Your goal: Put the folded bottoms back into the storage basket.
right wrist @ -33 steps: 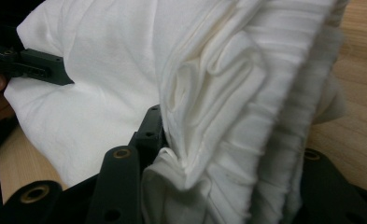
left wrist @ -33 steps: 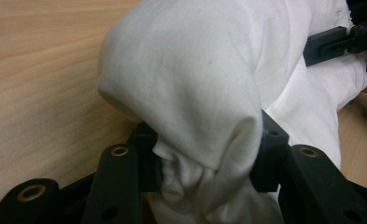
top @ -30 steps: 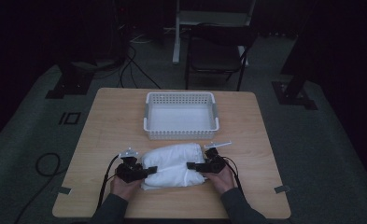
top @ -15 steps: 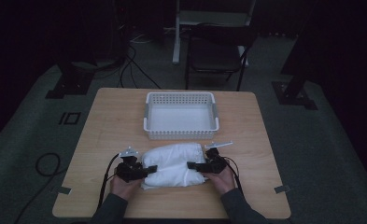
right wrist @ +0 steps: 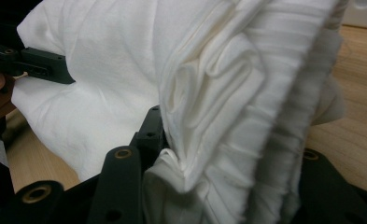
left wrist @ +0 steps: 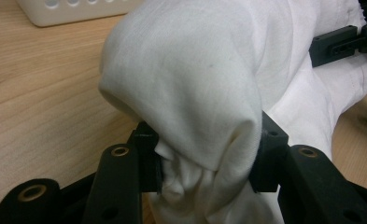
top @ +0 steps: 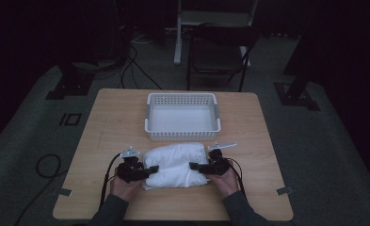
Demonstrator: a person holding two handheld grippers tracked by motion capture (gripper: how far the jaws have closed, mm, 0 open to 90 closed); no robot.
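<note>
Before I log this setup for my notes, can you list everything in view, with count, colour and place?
cloth: one, white, folded in a bundle on the near half of the table, between the two claws
basket: one, white, perforated walls, nothing in it, just beyond the cloth
table: one, light wood, centre of the high view
chair: one, dark, on the floor beyond the table
cables: several, black, on the floor at the far left
left claw: one, black, shut on the cloth's left end
right claw: one, black, shut on the cloth's right end
hands: two, each holding a claw at the near table edge
</note>
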